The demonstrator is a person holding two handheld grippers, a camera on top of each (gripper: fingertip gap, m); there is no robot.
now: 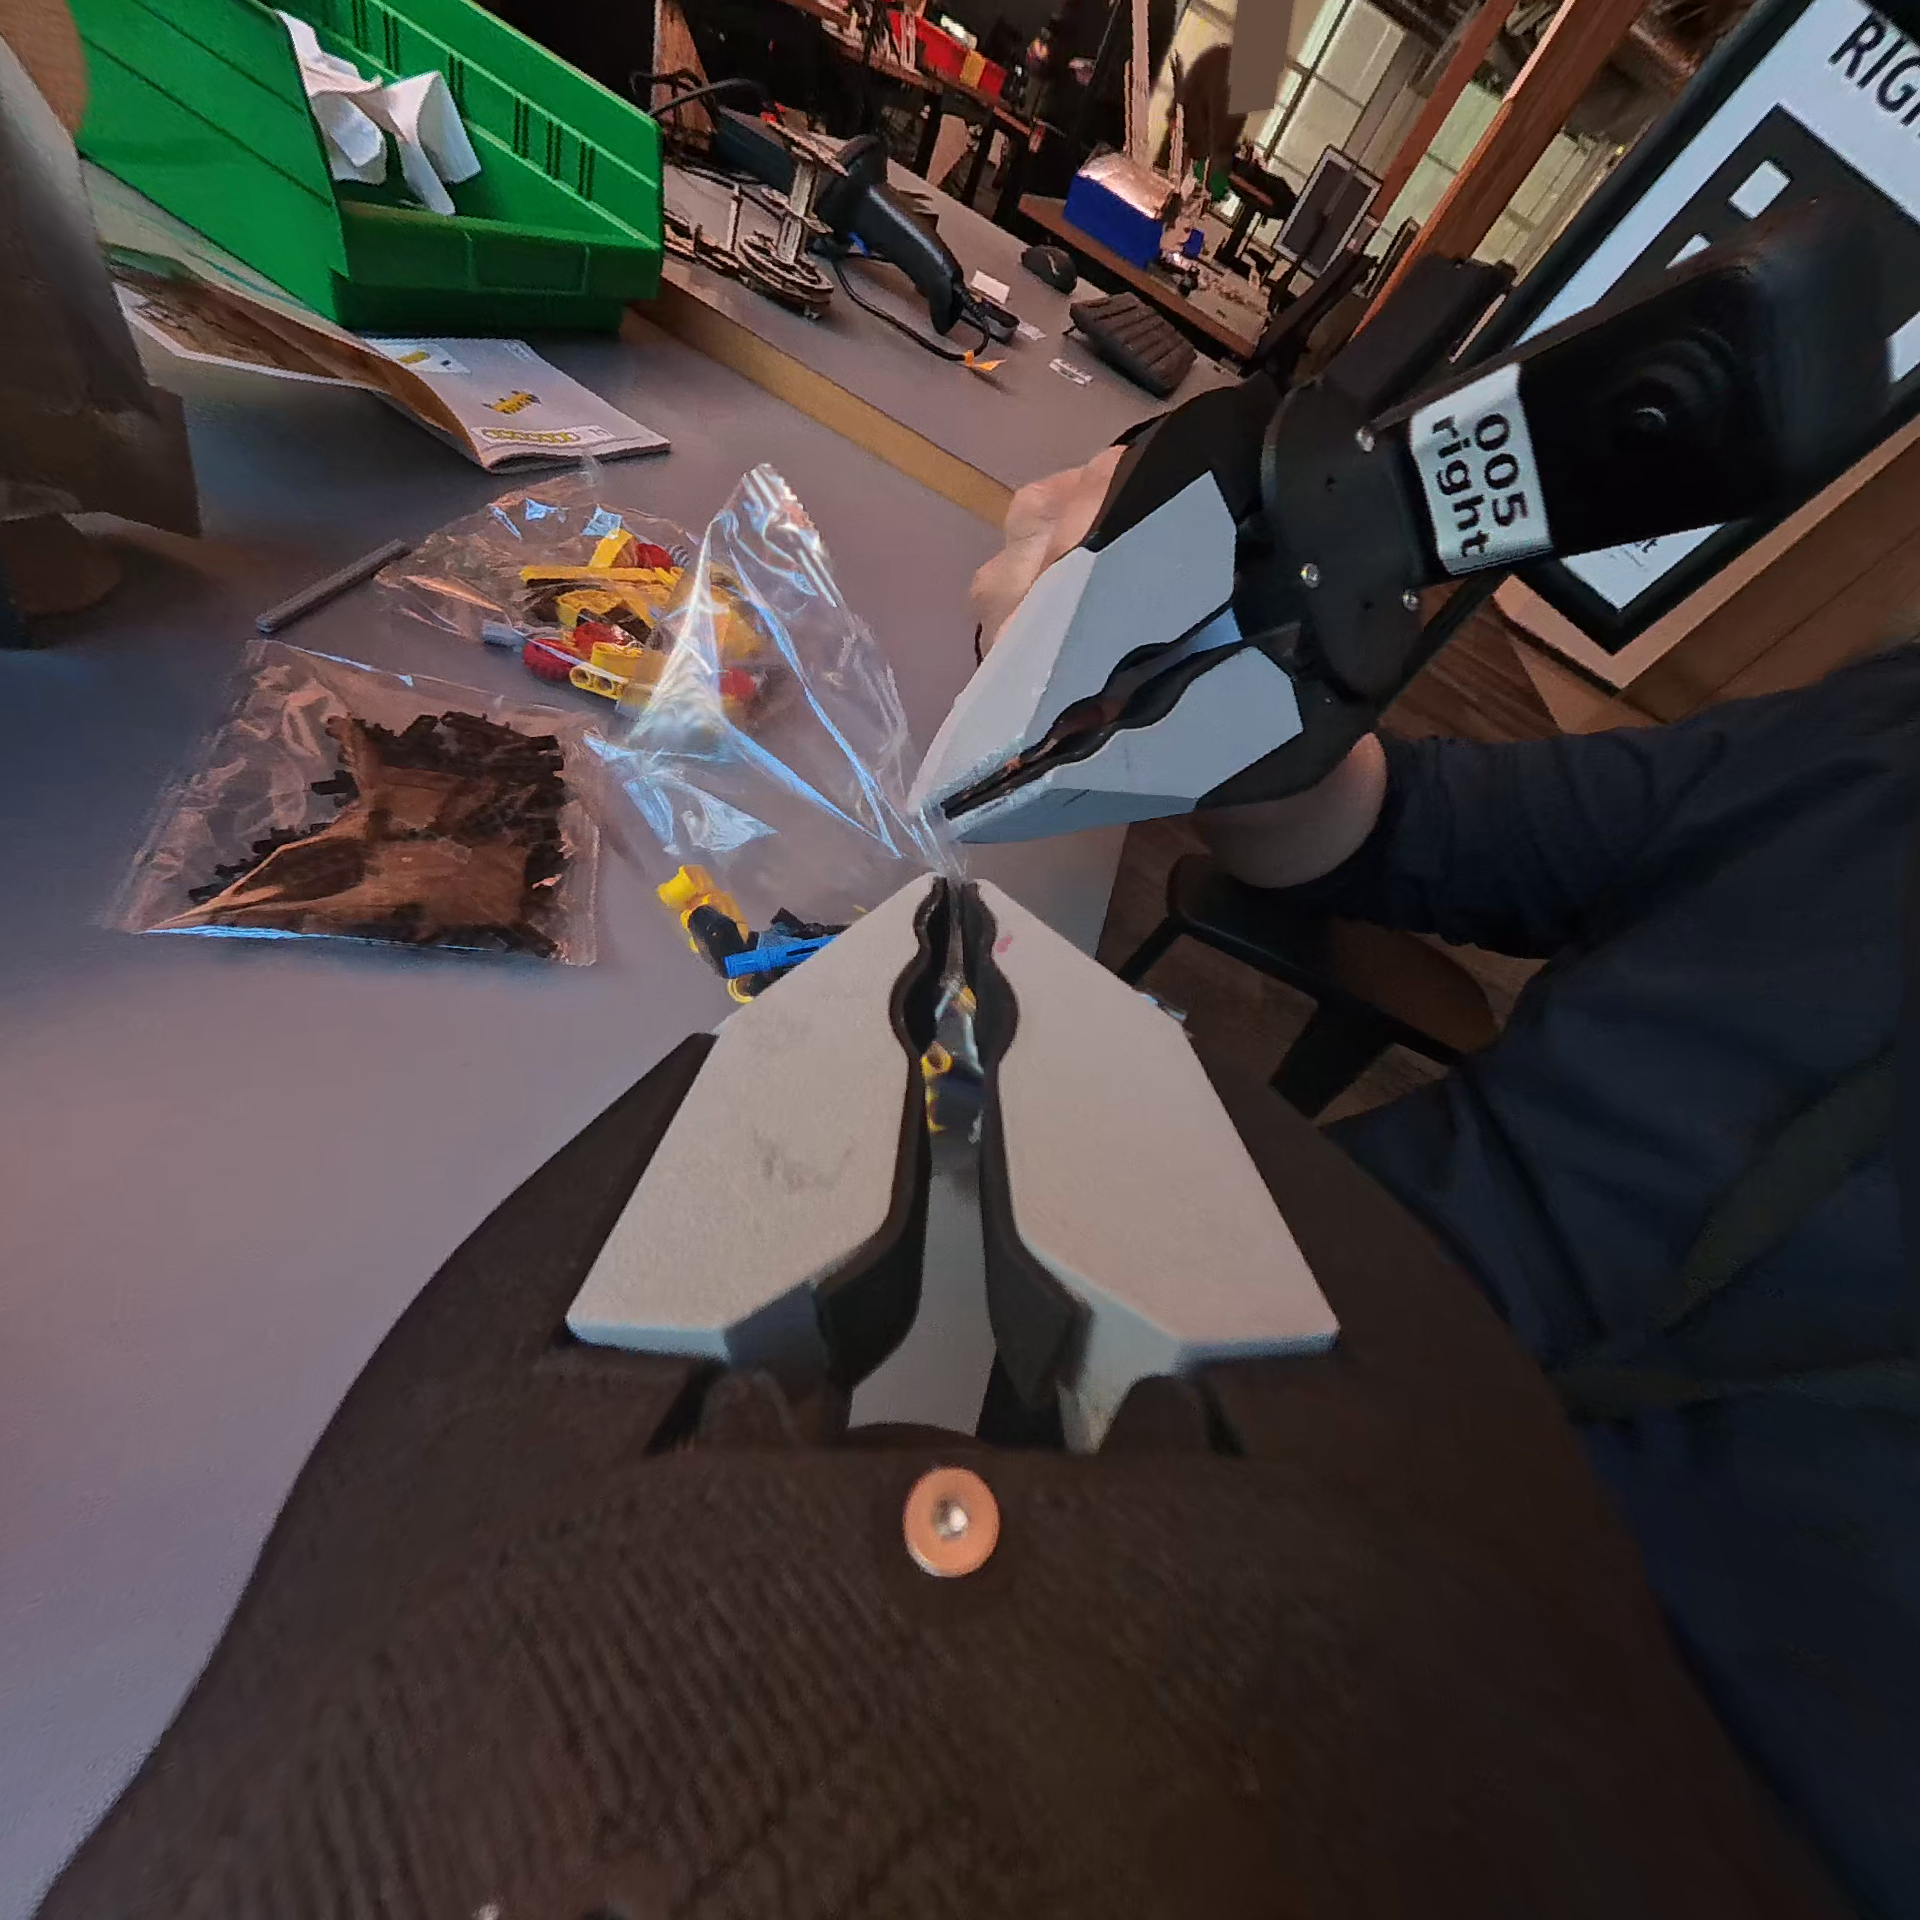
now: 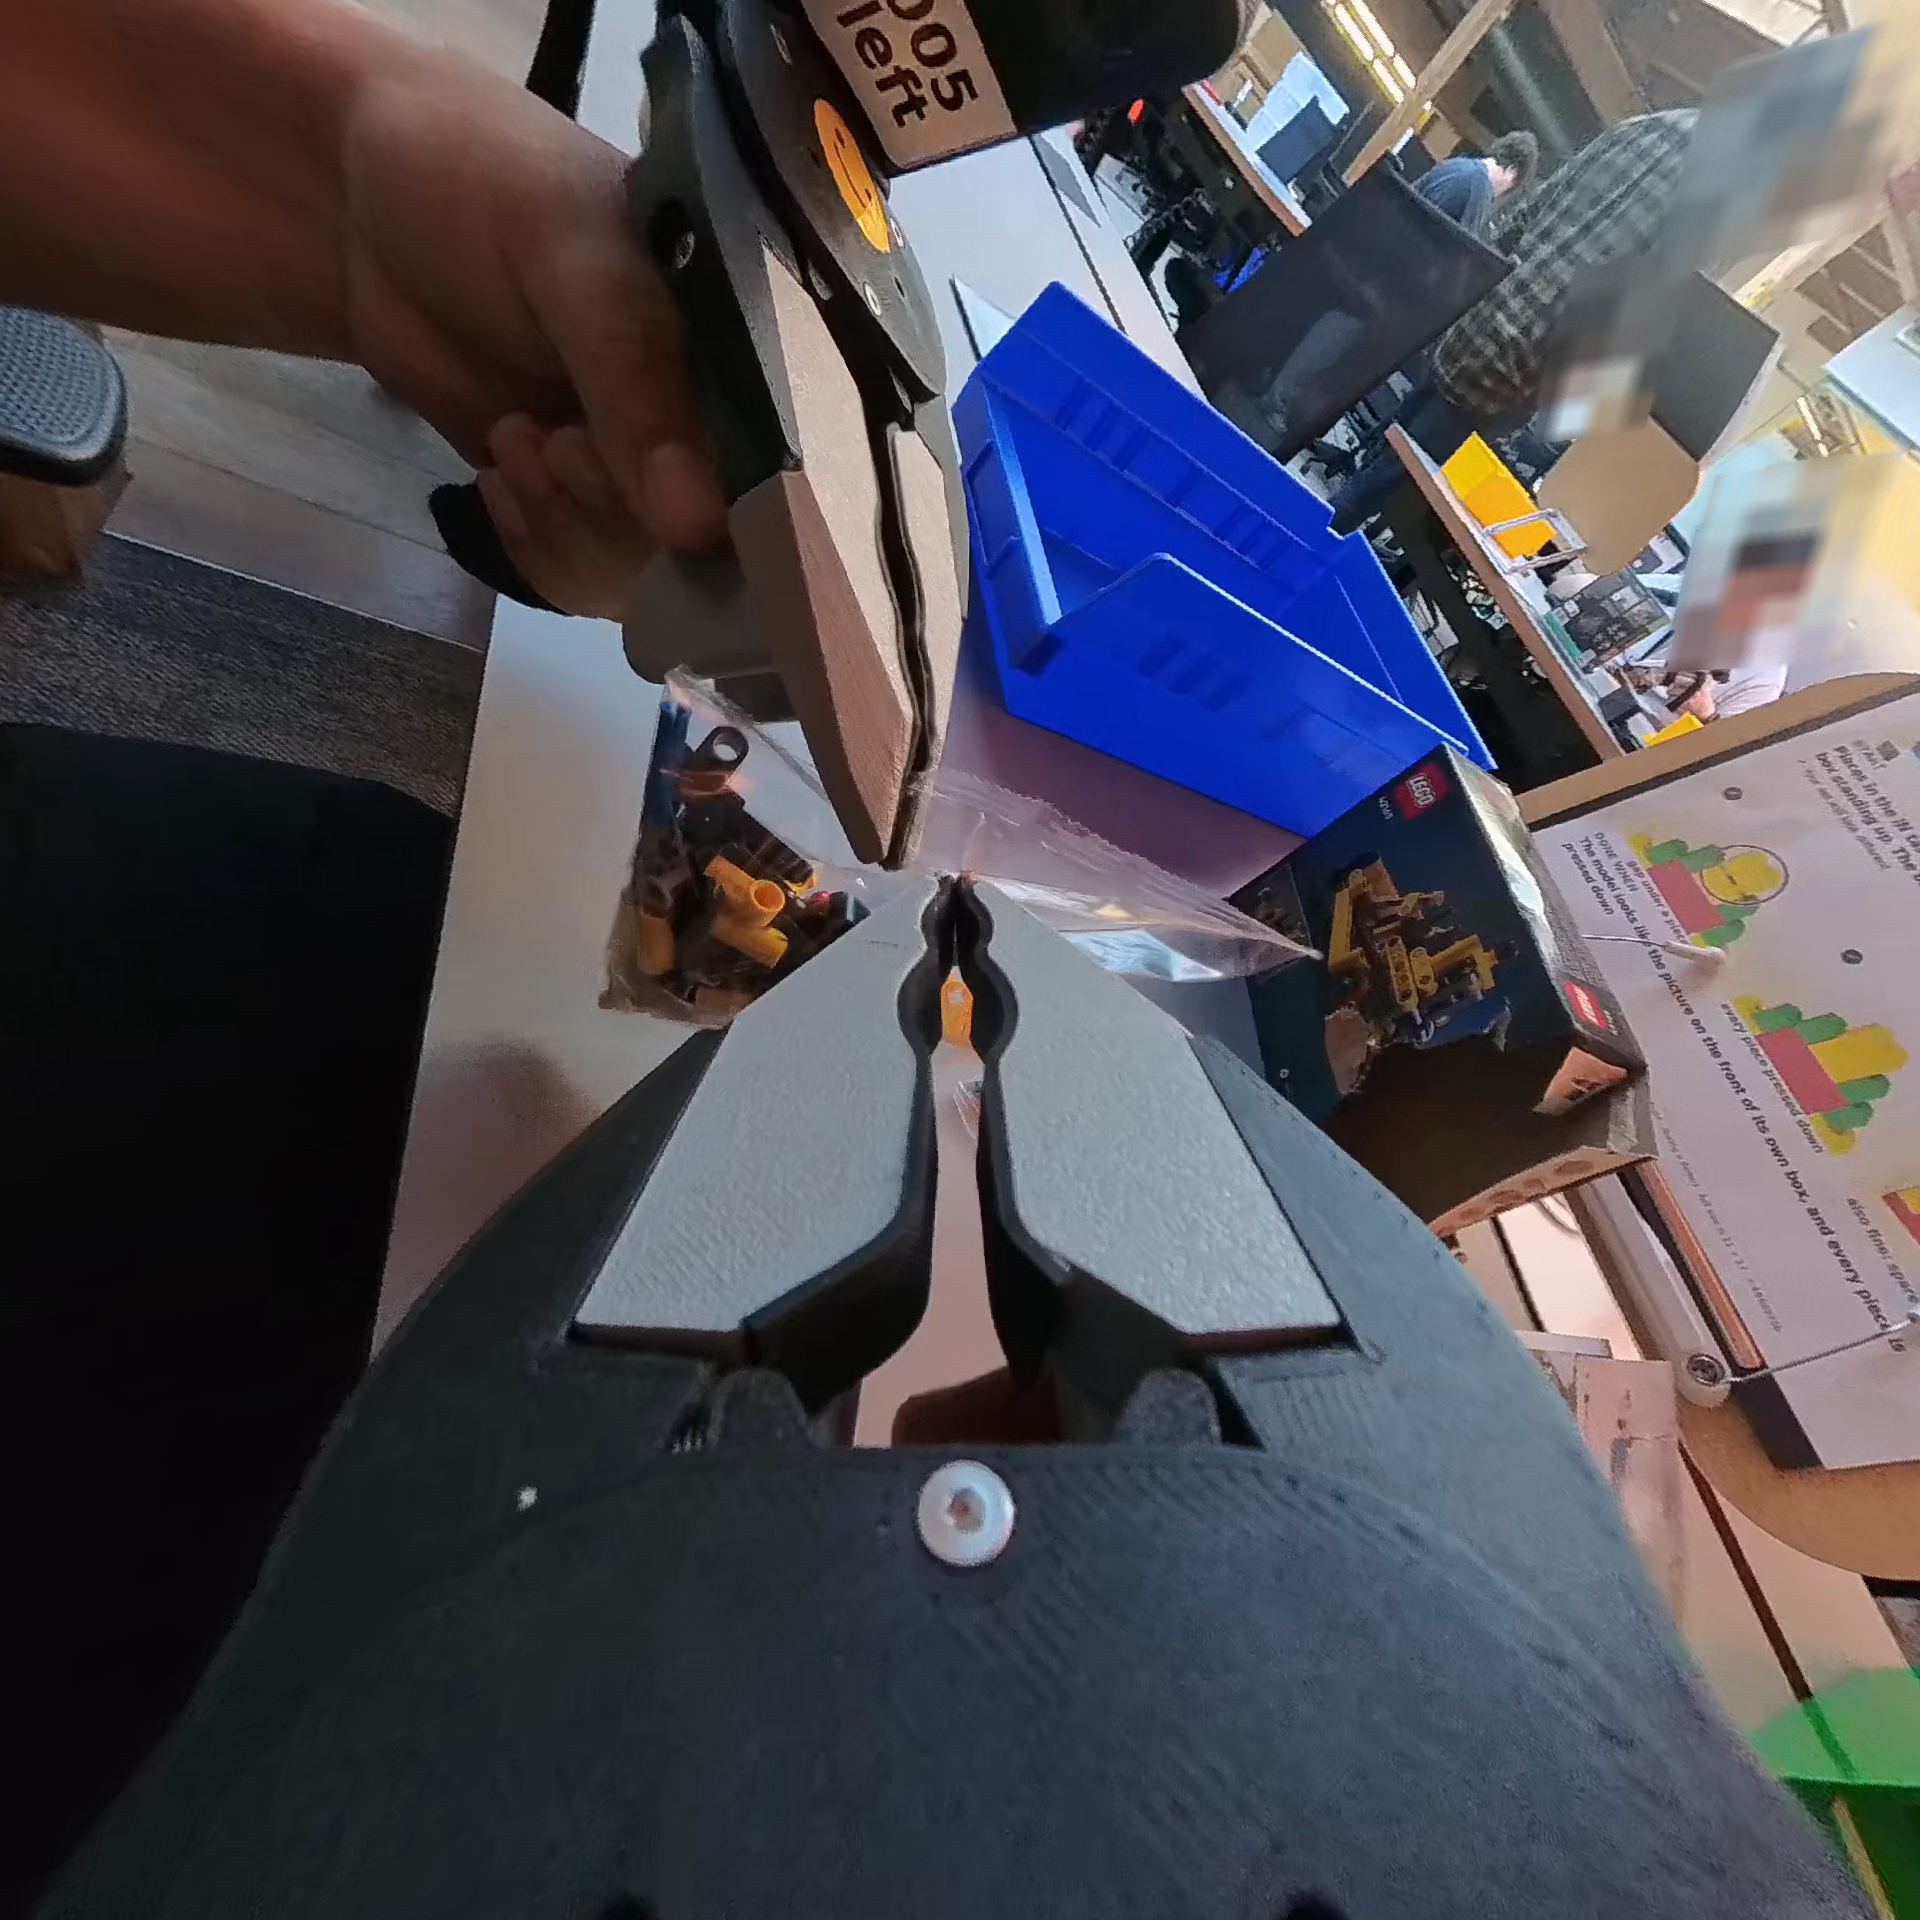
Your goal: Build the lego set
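A clear plastic bag (image 1: pixel 790 707) of small yellow, black and blue lego pieces (image 1: pixel 748 935) is held up off the grey table (image 1: pixel 312 1143). My left gripper (image 1: pixel 951 885) is shut on the bag's top edge. My right gripper (image 1: pixel 940 808) comes in from the right, tip to tip with the left, and is shut on the same edge. In the right wrist view the right gripper (image 2: pixel 954 883) pinches the film of the bag (image 2: pixel 1091 883) just below the left gripper (image 2: pixel 896 857). The pieces (image 2: pixel 717 894) hang in the bag's lower corner.
Two more bags lie on the table, one of black pieces (image 1: pixel 364 810) and one of yellow and red pieces (image 1: pixel 613 623). A grey axle (image 1: pixel 332 587), a booklet (image 1: pixel 520 405) and a green bin (image 1: pixel 499 208) are behind them. A blue bin (image 2: pixel 1195 582) and the set's box (image 2: pixel 1455 956) stand close by. Only a small space, under 4 cm, lies between the two pairs of fingers.
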